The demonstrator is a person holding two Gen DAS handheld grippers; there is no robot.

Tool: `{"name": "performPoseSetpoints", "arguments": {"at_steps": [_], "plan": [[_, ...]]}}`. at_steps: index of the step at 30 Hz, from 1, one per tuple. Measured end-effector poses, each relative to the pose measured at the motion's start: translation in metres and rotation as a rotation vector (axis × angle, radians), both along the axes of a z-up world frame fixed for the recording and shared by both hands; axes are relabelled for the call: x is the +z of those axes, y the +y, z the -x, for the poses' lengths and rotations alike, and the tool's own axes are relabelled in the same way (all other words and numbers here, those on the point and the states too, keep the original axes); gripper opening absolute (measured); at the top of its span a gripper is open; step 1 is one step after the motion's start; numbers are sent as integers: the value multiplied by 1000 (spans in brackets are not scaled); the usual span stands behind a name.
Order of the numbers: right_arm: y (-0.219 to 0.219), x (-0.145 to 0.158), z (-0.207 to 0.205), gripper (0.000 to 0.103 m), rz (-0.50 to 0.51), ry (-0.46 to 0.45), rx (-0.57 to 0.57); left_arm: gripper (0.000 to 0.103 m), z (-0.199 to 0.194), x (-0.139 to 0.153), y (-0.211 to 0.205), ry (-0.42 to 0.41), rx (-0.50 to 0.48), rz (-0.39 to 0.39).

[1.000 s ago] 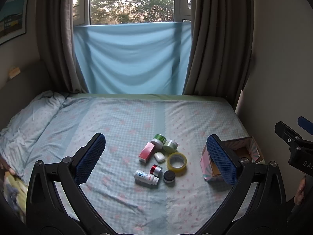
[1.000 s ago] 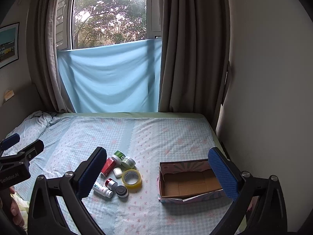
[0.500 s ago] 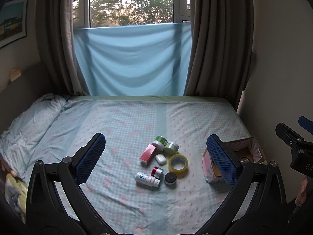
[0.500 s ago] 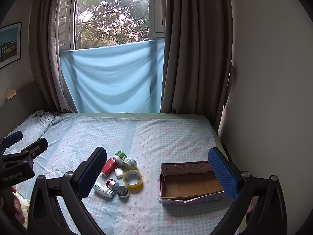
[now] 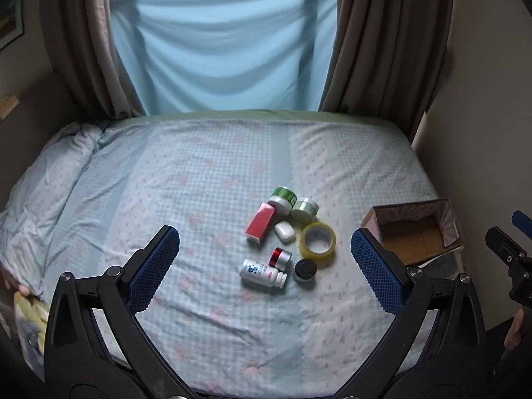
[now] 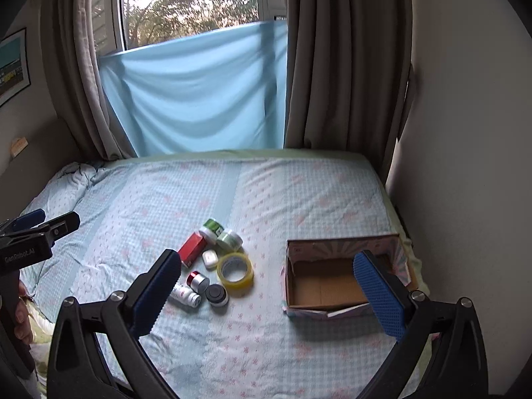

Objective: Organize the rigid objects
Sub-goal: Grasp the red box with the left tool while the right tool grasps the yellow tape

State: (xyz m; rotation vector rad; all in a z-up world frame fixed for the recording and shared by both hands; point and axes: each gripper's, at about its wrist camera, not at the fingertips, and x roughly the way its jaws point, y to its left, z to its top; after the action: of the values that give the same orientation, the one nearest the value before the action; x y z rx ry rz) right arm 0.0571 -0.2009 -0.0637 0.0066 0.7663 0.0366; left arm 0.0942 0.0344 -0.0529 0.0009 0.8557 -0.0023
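On the bed (image 6: 299, 199), the biggest piece is the open cardboard box (image 6: 326, 286), standing near the right edge with nothing inside it; it looks light and thin-walled, so a pinch on one wall would likely flex it, and it is probably best left where it stands as the receiver. The small things lie in a loose cluster around the middle of the bed, toward its near edge and well apart from the box. Largest of them is the roll of clear tape (image 5: 318, 240), lying flat, stiff and light, easiest taken across its ring wall. The red carton (image 5: 260, 223) lies on its side at the cluster's left, light and crushable if squeezed hard; its long flat faces suit the pads. The white bottle (image 5: 262, 273) lies on its side nearest the bed's near edge, smooth and prone to roll, so grip across the barrel. Two green-lidded jars (image 5: 292, 202), touching, sit at the far side; they look hard and possibly slick. The white soap-like case (image 5: 285, 231), red-banded cap (image 5: 280, 258) and small black-lidded pot (image 5: 305, 270) are smallest. The left gripper (image 5: 264, 262) and right gripper (image 6: 266, 294) both hang spread wide, holding nothing.
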Motion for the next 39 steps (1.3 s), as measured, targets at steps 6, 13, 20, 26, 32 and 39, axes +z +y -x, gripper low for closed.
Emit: {"name": "performPoseSetpoints", "arguments": {"at_steps": [6,13,20,26,32,39], "plan": [[31,-35,-38,103,-55,119,-45,102,-64,-51,33,141,-95,-16],[68,-94,-95,103,-106,261,-119,102,-149,-111,57,260,-205,-28],[86,-168,-148,103,-86,395,-206,102,-223,-195,47,421,-316,-55],[91,-254,-192,103,-73,566,-252,102,-263,-280,27,572,-347,-85],[91,-322,-220,103,-100,702,-284,99,-286,-349,15,691,-347,-89],[97,-374,-247,103,-51,805,-283,98,-305,-400,7,759,-317,-84]]}}
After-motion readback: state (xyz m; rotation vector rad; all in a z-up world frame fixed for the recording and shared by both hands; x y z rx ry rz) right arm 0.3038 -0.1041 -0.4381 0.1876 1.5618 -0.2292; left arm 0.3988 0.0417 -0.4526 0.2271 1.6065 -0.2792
